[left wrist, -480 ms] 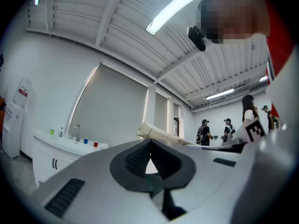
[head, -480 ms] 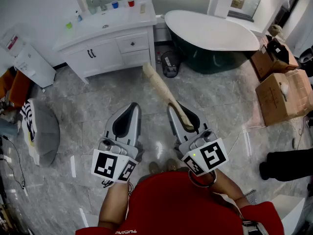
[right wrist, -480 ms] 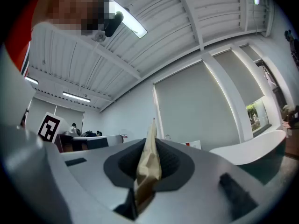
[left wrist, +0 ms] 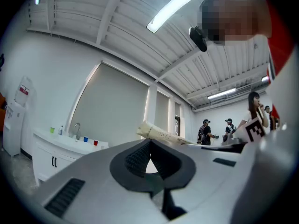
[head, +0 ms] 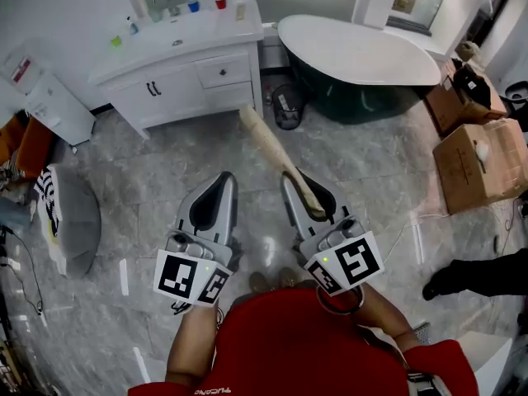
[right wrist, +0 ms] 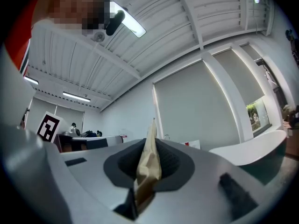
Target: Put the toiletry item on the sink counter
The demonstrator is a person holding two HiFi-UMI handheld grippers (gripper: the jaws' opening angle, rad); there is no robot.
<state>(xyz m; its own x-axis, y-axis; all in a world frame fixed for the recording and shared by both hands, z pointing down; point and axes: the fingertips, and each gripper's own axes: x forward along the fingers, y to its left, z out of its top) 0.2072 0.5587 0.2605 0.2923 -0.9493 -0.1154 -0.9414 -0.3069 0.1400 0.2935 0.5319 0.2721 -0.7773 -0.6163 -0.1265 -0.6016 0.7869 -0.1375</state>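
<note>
At four o'clock in the head view, a bystander's dark shoe (head: 435,289) is now set further in across the floor (head: 165,213), toward the middle. The dark trouser leg (head: 491,274) behind it is drawn out longer and thinner, reaching to the frame's edge.

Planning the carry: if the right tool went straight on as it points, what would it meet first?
Open floor, then probably the sink counter near its right end. The right tool, shut on the toiletry item, tilts upward, so depth is uncertain.
</note>
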